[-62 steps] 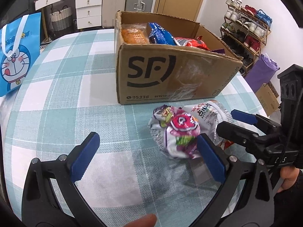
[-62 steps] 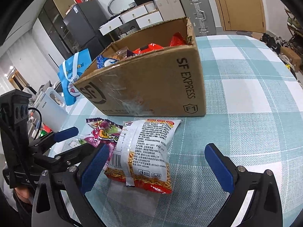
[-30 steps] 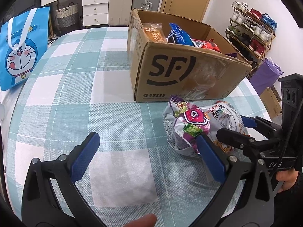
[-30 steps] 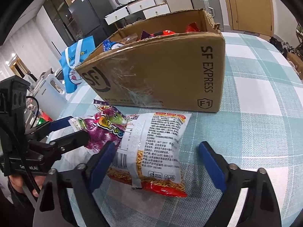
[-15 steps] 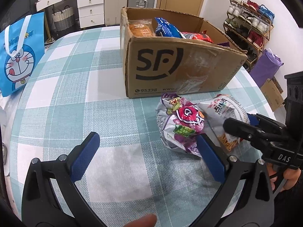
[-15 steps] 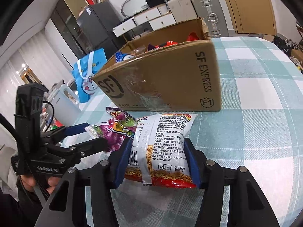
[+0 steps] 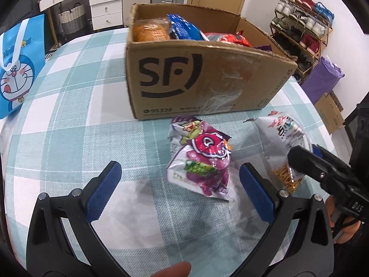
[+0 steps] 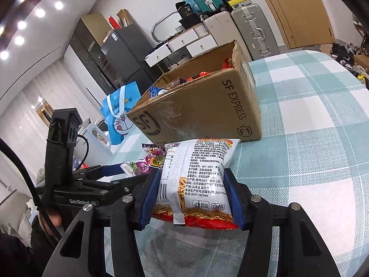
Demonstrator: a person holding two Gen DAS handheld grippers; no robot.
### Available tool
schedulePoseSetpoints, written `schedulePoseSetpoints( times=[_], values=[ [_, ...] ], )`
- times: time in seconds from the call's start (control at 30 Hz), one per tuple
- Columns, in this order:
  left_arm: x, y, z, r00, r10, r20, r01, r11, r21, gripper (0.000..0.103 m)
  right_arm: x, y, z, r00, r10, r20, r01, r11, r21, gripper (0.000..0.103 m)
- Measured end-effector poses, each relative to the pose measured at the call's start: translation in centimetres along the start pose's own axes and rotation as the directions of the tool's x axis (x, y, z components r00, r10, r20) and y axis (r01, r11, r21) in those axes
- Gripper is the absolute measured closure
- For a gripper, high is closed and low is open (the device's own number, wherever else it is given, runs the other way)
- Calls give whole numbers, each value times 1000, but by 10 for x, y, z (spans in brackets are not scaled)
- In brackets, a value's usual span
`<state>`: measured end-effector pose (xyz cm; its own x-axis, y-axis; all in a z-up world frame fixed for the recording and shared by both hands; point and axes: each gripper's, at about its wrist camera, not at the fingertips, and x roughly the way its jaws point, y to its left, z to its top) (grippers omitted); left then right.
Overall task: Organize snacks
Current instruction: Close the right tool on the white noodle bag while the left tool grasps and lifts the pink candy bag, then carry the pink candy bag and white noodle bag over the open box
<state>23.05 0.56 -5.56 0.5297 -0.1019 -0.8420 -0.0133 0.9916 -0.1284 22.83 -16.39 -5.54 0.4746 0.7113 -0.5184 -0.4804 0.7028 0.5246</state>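
The white noodle snack packet (image 8: 196, 180) is clamped between the blue pads of the right tongs (image 8: 191, 198), gripped across its lower half so that its red bottom seam hangs just past the pads. It is held tilted up off the checked counter (image 8: 322, 161), its top edge close to the front wall of the cardboard box (image 8: 207, 120); from the left wrist view the same packet (image 7: 281, 143) is seen to the right of the box corner. The grip across the width is judged to have been chosen because a soft, puffed packet is pinched most securely at its flat sides.

The purple snack bag (image 7: 200, 161) lies flat on the counter just in front of the box, near the packet but not touching it as far as can be told. The left tongs (image 7: 180, 191) are held wide apart above the counter, with nothing between the pads, the bag sitting just beyond and toward the right pad. This is judged to be a readying for the next pick.

The box is open at the top and already holds several packets, orange, blue and red, so it is taken as the place where the snacks are gathered. A blue cartoon gift bag (image 7: 16, 69) stands at the counter's far left edge.
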Motion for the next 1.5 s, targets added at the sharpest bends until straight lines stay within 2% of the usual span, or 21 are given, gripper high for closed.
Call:
schedulePoseSetpoints(
  times=[0.3,0.4,0.47,0.5,0.57,0.77,1.17,1.5],
  values=[
    [19,-6,1,999,20,-31,-21,1000,-20,2,-4,-11,0,1000,12,-3,-12,999,31,48],
    [20,-5,2,1000,10,-27,-11,1000,-28,15,-3,-11,1,1000,11,-7,-11,999,32,48],
    [20,-4,2,999,-30,-31,29,999,-28,31,-2,-12,0,1000,8,-6,-8,999,35,48],
    [20,-4,1,999,-43,-31,42,999,-28,34,-2,-12,1,1000,6,-7,-6,999,37,48],
    [18,-6,1,997,-68,-23,67,998,-20,47,-1,-12,1,1000,2,-8,-2,999,39,48],
    [9,-11,-3,995,-100,18,100,995,-6,57,-2,-13,0,1000,1,-5,-1,999,42,48],
    [-31,-3,-15,985,-139,102,140,990,-8,58,-9,-9,0,1000,-5,25,4,1000,28,48],
    [-73,4,-13,976,-118,185,125,992,-28,58,-30,1,8,996,-11,85,10,1000,4,48]
  ],
)
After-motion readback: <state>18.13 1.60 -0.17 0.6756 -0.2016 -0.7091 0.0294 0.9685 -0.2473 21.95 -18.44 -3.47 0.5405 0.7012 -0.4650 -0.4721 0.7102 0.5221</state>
